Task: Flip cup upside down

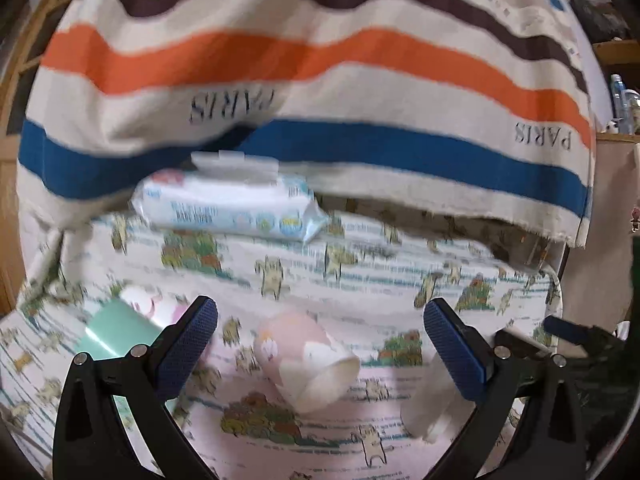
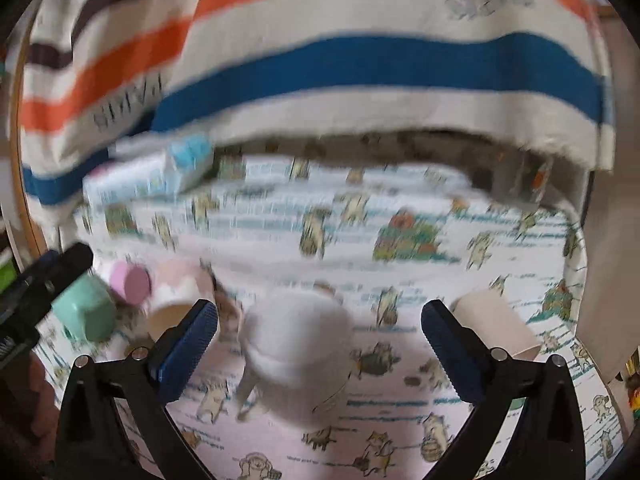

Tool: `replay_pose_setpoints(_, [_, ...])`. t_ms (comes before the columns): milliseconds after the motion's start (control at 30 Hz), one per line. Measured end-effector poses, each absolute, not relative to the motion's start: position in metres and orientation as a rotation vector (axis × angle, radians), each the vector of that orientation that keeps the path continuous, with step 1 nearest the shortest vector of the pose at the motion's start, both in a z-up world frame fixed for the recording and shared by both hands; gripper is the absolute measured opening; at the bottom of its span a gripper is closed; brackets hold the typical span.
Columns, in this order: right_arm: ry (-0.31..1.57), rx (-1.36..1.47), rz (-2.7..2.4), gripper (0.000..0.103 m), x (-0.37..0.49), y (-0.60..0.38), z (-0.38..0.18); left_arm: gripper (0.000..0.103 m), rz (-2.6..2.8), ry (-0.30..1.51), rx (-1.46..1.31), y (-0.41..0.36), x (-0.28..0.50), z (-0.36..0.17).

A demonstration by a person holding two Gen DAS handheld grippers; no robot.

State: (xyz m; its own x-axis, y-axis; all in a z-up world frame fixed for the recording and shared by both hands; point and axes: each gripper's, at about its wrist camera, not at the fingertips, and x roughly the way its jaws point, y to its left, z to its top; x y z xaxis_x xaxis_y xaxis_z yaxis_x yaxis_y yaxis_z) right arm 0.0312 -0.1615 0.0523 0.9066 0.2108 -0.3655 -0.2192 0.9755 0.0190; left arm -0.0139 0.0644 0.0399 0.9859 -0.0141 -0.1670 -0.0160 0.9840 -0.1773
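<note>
A pink patterned paper cup lies on its side on the cartoon-print cloth, its white open end toward the lower right, between the fingers of my left gripper, which is open and not touching it. A white cup stands by the left gripper's right finger. In the right wrist view the white cup is blurred, standing between the wide-open fingers of my right gripper. The pink cup shows at the left there.
A mint green cup and a small pink cup lie at the left. A beige cup stands at the right. A wet-wipes pack sits at the back under a hanging striped towel.
</note>
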Motion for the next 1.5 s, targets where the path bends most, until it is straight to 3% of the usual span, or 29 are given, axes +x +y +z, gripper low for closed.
replay_pose_setpoints(267, [0.212, 0.043, 0.234, 0.103, 0.012, -0.202, 0.069, 0.103, -0.055, 0.086, -0.074, 0.041, -0.032, 0.047])
replay_pose_setpoints(867, [0.271, 0.009, 0.245, 0.103, 0.028, -0.224, 0.015, 0.103, -0.096, 0.229, 0.003, 0.011, -0.007, 0.009])
replay_pose_setpoints(1500, [0.292, -0.07, 0.214, 0.103, 0.027, -0.207, 0.008, 0.103, -0.061, 0.292, 0.008, 0.01, 0.006, -0.001])
